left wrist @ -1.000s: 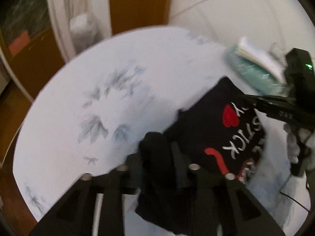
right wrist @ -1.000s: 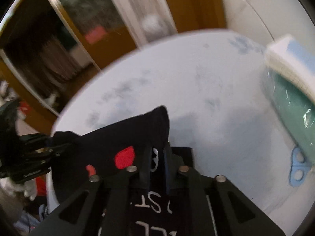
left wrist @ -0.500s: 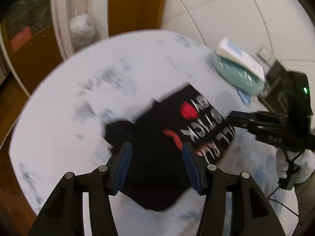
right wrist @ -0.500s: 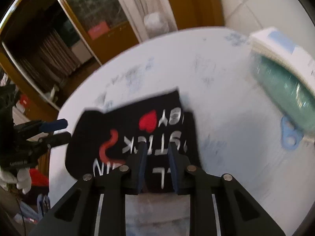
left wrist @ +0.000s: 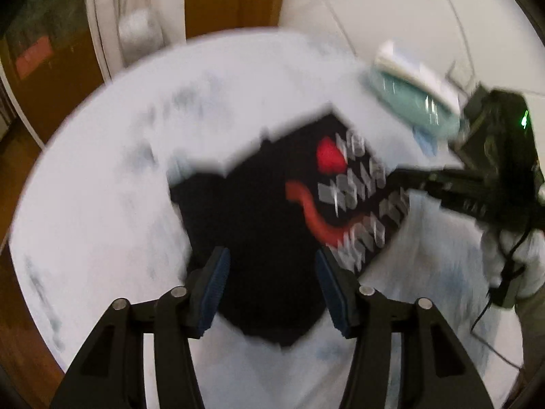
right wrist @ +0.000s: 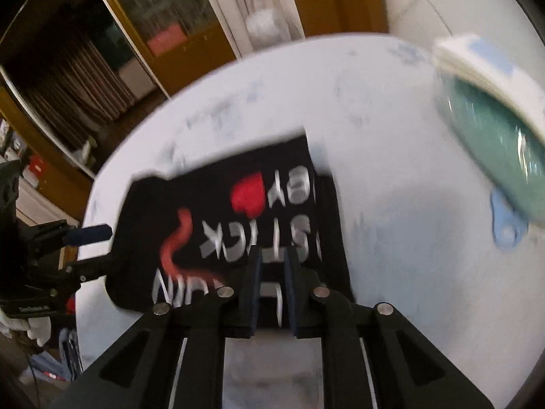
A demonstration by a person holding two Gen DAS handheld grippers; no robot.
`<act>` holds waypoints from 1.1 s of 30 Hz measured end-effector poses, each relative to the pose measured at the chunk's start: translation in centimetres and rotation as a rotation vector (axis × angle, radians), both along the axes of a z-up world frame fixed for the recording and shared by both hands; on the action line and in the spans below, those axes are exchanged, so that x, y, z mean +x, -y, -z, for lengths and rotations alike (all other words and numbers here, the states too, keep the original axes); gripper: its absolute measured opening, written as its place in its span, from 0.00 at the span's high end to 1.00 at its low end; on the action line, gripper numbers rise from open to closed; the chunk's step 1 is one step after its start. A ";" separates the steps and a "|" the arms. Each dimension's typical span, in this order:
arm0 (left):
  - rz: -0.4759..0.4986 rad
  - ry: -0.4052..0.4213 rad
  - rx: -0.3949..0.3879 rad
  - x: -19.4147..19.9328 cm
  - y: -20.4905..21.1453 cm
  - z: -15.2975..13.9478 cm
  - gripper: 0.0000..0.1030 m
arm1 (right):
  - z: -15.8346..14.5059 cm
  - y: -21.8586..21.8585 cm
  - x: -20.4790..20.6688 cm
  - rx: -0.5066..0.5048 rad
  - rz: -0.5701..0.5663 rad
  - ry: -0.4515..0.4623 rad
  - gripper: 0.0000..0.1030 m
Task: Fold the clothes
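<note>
Folded black shirt [left wrist: 259, 225] lies flat on round white table [left wrist: 102, 204] with faint grey-blue leaf print; red heart and white lettering face up. Frames motion-blurred.

Left gripper [left wrist: 270, 286]: jaws wide apart, nothing pinched; blue pads hang above the shirt's near plain black part, cloth showing between and beyond the fingertips, not pressed by either pad. From this camera the printed area sits ahead and to the right of the fingers, table edge off to the left.

Right gripper [right wrist: 272, 286]: jaws closing, only a narrow gap left between the pads; they hover over the near edge of the shirt by the lettering, no cloth visibly pinched. Shirt spreads ahead and left of these fingers; bare table to the right.

Teal bowl-like thing with white stack on top [right wrist: 494, 143] far ahead-right of the right gripper, a small light blue flat piece [right wrist: 507, 225] just beside it. Wooden cabinet [right wrist: 143, 34] beyond the table
</note>
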State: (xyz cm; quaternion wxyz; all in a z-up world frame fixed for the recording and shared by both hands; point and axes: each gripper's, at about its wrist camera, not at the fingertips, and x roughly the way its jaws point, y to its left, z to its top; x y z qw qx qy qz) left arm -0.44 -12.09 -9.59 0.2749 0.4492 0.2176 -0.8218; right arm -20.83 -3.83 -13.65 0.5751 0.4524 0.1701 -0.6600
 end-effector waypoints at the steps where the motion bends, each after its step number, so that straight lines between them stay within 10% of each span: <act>1: -0.015 0.002 -0.015 -0.6 1.0 -0.1 0.48 | -0.2 0.9 -0.3 -0.016 0.003 0.002 0.86; 9: -0.164 0.135 0.003 -0.6 6.6 5.3 0.45 | 2.2 7.4 -1.7 0.040 0.022 0.010 0.88; 13: -0.183 0.129 0.026 0.2 7.3 6.4 0.29 | 3.5 7.1 -3.6 0.054 0.113 0.058 0.98; 21: -0.098 0.023 0.007 3.9 3.1 1.8 0.29 | 0.1 -0.3 0.1 -0.065 0.118 0.093 0.81; 33: -0.134 0.044 0.050 4.7 0.0 5.5 0.23 | 3.6 -2.5 5.1 0.025 0.065 0.123 0.82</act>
